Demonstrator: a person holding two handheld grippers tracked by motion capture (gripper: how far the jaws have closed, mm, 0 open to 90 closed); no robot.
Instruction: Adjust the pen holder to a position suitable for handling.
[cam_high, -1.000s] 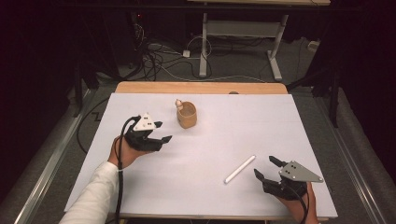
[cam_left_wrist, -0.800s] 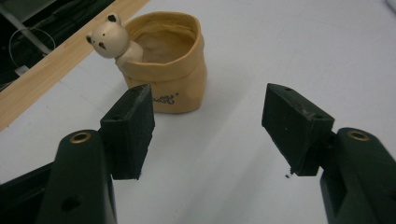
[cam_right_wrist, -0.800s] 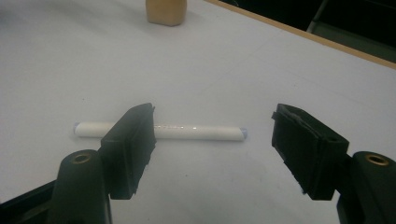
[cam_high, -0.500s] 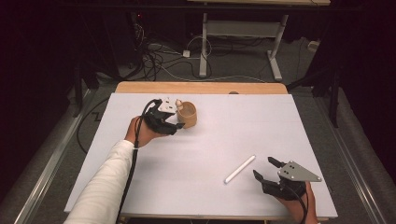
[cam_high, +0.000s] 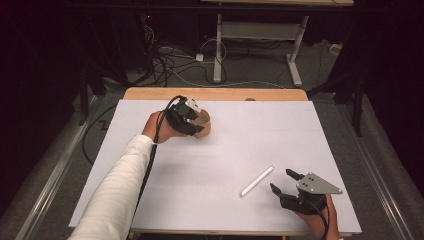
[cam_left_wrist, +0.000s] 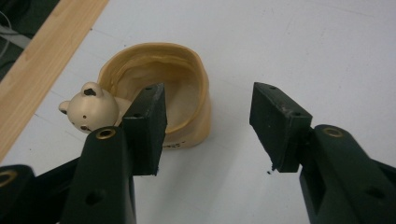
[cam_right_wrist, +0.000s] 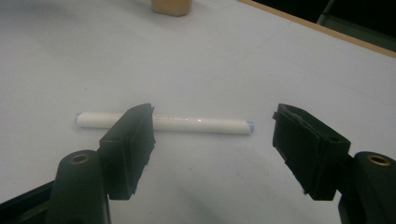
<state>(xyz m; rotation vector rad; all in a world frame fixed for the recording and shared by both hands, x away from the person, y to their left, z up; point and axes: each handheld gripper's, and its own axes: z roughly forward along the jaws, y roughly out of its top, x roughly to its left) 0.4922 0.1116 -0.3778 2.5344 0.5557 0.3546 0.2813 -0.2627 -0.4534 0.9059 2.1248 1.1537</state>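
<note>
I'm closing my left gripper (cam_left_wrist: 208, 128) over the cup (cam_left_wrist: 159, 93) wall, upper left; nothing pinched yet. Next: squeeze. Right gripper (cam_right_wrist: 212, 149) waits open, empty, by the pen (cam_right_wrist: 196, 123).

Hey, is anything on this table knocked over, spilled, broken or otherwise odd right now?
Nothing stands out. The tan bear cup stands upright and looks empty, with no crack or spill in view. The white pen lies flat on the white table cover, apart from the cup.
</note>
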